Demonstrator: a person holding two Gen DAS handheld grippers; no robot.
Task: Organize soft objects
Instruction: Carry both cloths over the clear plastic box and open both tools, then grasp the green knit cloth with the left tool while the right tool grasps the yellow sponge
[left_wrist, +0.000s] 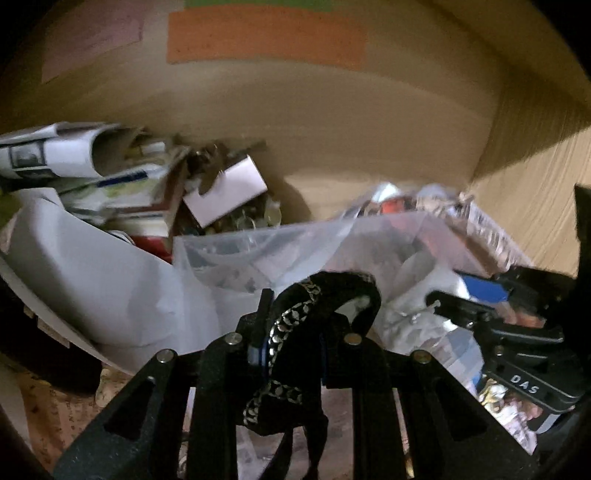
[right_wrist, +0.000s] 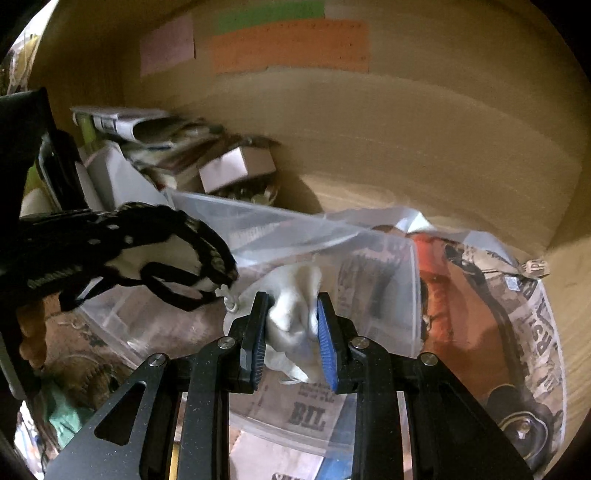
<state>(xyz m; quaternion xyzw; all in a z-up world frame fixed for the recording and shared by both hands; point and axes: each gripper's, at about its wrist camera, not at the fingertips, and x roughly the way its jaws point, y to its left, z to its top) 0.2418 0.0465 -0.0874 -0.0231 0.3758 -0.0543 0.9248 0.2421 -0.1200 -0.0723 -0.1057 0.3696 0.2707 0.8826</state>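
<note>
Right tool (right_wrist: 291, 332) clamped on white cloth (right_wrist: 295, 317), left tool (left_wrist: 291, 343) on black garment (left_wrist: 314, 306).

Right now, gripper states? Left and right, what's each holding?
Left gripper: shut on the black patterned garment.
Right gripper: shut on the white cloth, over the clear plastic bag.

A cluttered storage nook in a home, by the look of it: wooden walls (right_wrist: 406, 147) bearing coloured paper notes (right_wrist: 291, 46), a heap of rolled papers (left_wrist: 66, 155) and a small box (right_wrist: 236, 166), and newsprint-patterned bags (right_wrist: 517, 332) in plastic (left_wrist: 258, 251).
</note>
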